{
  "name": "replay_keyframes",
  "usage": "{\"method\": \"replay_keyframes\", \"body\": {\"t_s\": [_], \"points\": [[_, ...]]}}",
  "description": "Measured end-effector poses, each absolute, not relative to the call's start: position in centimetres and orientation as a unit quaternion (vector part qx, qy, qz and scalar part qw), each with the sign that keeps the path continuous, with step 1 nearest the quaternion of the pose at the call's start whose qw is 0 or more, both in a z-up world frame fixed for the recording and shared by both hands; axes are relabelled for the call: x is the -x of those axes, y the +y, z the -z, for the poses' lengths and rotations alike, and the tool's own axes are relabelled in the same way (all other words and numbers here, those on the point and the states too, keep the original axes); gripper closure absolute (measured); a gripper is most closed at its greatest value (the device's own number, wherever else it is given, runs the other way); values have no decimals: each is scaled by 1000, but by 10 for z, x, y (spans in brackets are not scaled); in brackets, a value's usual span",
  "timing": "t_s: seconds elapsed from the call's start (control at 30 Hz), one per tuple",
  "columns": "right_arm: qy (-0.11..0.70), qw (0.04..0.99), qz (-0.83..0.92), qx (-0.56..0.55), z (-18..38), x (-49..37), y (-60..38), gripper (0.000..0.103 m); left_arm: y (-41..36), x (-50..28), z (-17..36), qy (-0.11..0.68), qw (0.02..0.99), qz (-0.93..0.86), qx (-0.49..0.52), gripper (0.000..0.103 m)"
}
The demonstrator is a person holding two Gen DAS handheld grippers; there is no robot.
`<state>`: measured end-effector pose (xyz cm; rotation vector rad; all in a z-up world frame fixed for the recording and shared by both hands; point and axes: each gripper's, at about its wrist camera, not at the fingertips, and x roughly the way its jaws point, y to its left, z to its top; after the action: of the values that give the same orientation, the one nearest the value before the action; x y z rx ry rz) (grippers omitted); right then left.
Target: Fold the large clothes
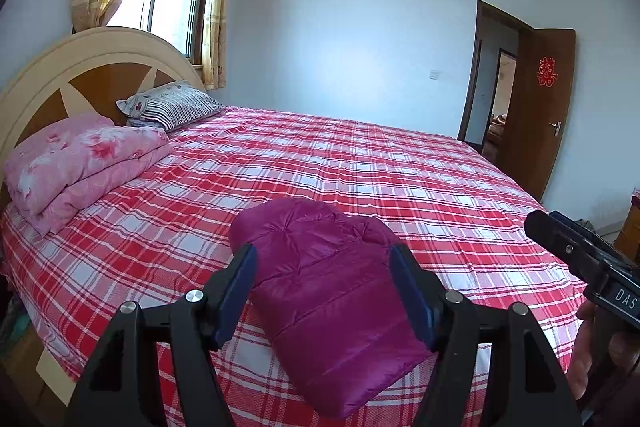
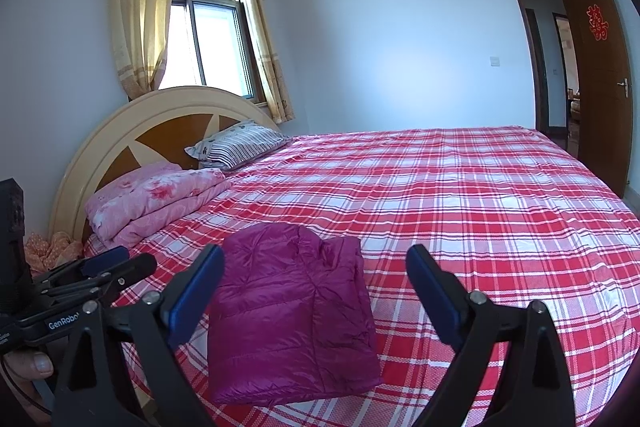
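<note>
A magenta quilted down jacket (image 1: 326, 291) lies folded into a compact rectangle near the front edge of the bed; it also shows in the right wrist view (image 2: 290, 311). My left gripper (image 1: 323, 261) is open and empty, held above the jacket, its blue pads (image 1: 240, 291) apart on either side of it in the image. My right gripper (image 2: 316, 265) is open and empty, above the bed, with the jacket below its left finger. The left gripper shows at the left edge of the right wrist view (image 2: 116, 267), and the right tool's body at the right edge of the left view.
The bed has a red and white plaid sheet (image 2: 480, 211). A folded pink floral quilt (image 1: 80, 163) and a striped pillow (image 1: 172, 105) lie by the round headboard (image 2: 152, 131). A window with yellow curtains stands behind. A brown door (image 2: 600, 75) stands open at the far right.
</note>
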<state>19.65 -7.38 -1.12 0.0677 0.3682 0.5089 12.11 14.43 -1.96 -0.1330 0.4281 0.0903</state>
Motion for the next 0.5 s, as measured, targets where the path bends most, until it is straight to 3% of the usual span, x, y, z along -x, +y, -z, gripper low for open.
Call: {"method": "replay_keyframes", "body": {"t_s": [0.17,0.43,0.5], "points": [[175,952,-250,-36,10,-195,-77,8,145,-122,20,213,973,-62,58,26],[161,953,-251,-43,4,-190,-81,6,150,-121,19,212,972,-76,65,24],[159,954,-252,-44,4,-190,-81,6,152,-119,18,209,972,-82,66,12]]}}
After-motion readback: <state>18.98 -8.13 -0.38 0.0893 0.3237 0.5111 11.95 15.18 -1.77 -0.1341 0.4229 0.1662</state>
